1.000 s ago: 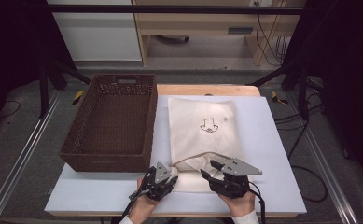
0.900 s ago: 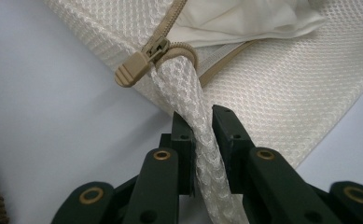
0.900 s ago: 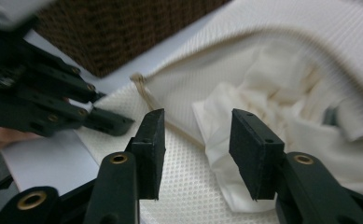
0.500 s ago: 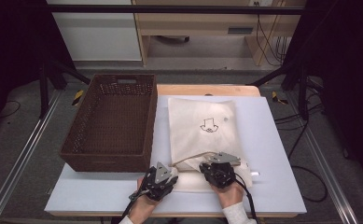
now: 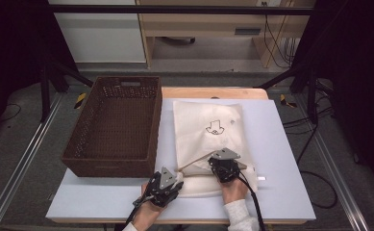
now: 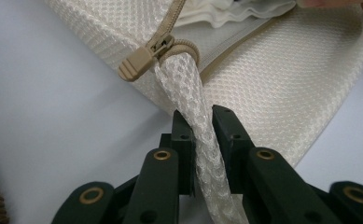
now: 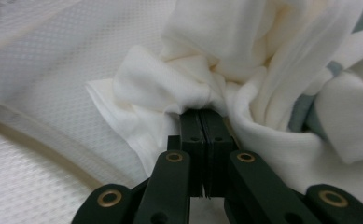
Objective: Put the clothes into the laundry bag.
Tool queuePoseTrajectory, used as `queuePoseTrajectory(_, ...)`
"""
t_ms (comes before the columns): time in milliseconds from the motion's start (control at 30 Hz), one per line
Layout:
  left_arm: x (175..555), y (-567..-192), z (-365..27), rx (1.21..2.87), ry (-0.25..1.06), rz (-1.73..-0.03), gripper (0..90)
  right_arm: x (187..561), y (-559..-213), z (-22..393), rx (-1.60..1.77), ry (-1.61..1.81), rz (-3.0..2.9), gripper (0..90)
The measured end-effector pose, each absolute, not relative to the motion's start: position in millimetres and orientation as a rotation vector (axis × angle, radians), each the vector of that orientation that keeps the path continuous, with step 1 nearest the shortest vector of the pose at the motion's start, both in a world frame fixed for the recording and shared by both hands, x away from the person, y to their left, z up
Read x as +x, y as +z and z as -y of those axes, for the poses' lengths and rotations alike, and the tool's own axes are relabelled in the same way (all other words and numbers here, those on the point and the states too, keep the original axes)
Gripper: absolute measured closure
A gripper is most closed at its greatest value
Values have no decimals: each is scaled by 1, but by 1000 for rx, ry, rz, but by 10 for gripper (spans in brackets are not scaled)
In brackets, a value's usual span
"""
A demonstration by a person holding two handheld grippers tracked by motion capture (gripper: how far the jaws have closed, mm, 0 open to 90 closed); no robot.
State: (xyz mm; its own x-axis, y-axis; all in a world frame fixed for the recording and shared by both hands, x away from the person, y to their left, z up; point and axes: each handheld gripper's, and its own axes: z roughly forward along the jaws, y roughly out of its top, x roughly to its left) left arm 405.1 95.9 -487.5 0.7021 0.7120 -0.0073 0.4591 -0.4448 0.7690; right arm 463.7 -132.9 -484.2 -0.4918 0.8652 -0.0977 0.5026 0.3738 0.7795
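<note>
A: Why is the left claw (image 6: 202, 116) clamped on the bag's loop (image 6: 188, 88)?
B: To pin the bag (image 5: 194, 130) on the desk (image 5: 280, 144); the right claw (image 7: 205, 114), just closed, pinches the shirt (image 7: 188, 84) inside its mouth.

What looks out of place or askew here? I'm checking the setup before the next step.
Nothing looks damaged or spilled. The mesh laundry bag lies flat, unzipped at its near edge. The left gripper pinches its mesh loop; the right gripper is shut on bunched white cloth.

The white garment (image 7: 263, 70) is bunched, its printed design mostly folded out of sight.
</note>
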Motion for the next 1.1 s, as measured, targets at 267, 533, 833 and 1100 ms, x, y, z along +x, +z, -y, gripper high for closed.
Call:
queuePoseTrajectory(267,405,-488,-96,2117,408,-890,782,451,-476,143,1176,1058,-2144,813)
queuePoseTrajectory(533,405,-487,-96,2116,404,-893,782,428,-482,148,1186,1010,-2236,900)
queuePoseTrajectory(833,407,-487,-97,2112,388,-896,783,463,-485,144,1216,909,-2124,900)
queuePoseTrajectory(1100,407,-487,-98,2111,382,-896,785,475,-490,146,1177,858,-2035,900)
